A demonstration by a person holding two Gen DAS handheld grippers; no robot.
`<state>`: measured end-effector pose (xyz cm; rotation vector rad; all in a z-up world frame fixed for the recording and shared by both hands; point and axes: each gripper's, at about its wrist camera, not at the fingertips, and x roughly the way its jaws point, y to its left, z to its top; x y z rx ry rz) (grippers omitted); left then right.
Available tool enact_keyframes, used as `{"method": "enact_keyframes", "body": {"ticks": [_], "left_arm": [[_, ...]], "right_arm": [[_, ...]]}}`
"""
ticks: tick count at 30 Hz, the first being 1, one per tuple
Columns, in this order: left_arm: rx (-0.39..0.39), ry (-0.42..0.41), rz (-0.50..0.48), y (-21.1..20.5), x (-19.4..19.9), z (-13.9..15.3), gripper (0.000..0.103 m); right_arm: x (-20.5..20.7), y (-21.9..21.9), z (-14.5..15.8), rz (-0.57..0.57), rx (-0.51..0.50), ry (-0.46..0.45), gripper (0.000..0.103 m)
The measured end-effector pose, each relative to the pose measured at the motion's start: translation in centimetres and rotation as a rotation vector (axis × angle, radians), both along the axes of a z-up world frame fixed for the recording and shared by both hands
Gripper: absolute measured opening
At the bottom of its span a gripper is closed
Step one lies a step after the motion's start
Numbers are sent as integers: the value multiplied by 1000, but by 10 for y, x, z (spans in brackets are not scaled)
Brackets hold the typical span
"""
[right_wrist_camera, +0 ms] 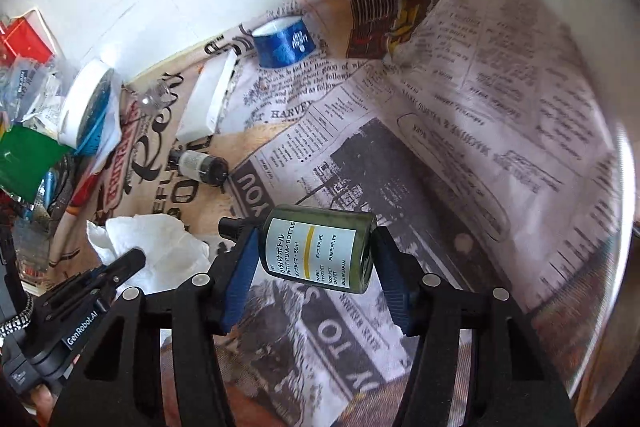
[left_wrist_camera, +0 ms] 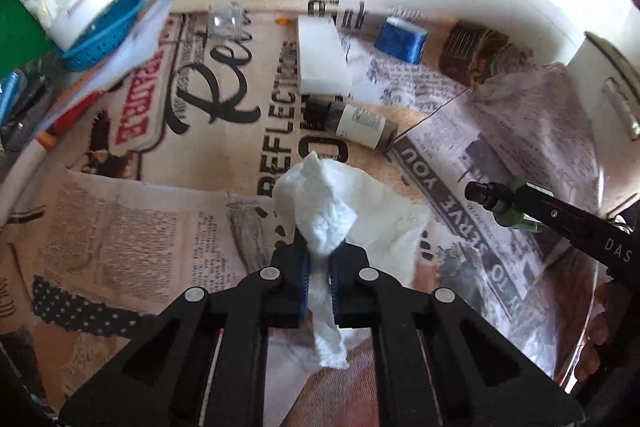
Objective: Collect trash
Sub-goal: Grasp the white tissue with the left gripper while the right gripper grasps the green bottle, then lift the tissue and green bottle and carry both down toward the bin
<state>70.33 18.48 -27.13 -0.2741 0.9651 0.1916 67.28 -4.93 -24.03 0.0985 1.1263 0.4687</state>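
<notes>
A crumpled white tissue [left_wrist_camera: 332, 195] lies on the printed tablecloth [left_wrist_camera: 224, 155], and my left gripper [left_wrist_camera: 320, 251] is shut on its lower end, with the paper bunched between the blue pads. From the right wrist view the same tissue [right_wrist_camera: 160, 239] and left gripper [right_wrist_camera: 136, 259] show at the lower left. A small green pump bottle [right_wrist_camera: 320, 251] with a white label lies sideways, black cap to the left, between the pads of my right gripper [right_wrist_camera: 316, 243]. Both pads press on its ends. In the left wrist view that bottle [left_wrist_camera: 516, 203] shows at the right.
A brown bottle [left_wrist_camera: 360, 125] lies on its side beyond the tissue. Farther back are a white block [left_wrist_camera: 324, 55], a blue tape roll [left_wrist_camera: 402, 39] and a clear jar [left_wrist_camera: 226, 19]. A newspaper sheet [right_wrist_camera: 460, 147] covers the right side. A blue basket [left_wrist_camera: 108, 31] and clutter crowd the left.
</notes>
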Motion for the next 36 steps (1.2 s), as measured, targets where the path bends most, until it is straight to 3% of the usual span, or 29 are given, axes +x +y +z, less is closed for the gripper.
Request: {"method": "enact_keyframes", "body": {"ticks": [13, 20, 28, 36], "left_arm": [[84, -274, -136, 2, -110, 127, 7], [102, -370, -212, -13, -172, 175, 7], [88, -416, -212, -44, -236, 198, 7], [63, -401, -142, -98, -296, 186, 7]], "right_arm": [[-112, -22, 110, -180, 54, -249, 54], [-177, -37, 158, -255, 91, -349, 54], [-235, -59, 195, -233, 92, -437, 54], [-289, -95, 192, -149, 98, -447, 54]]}}
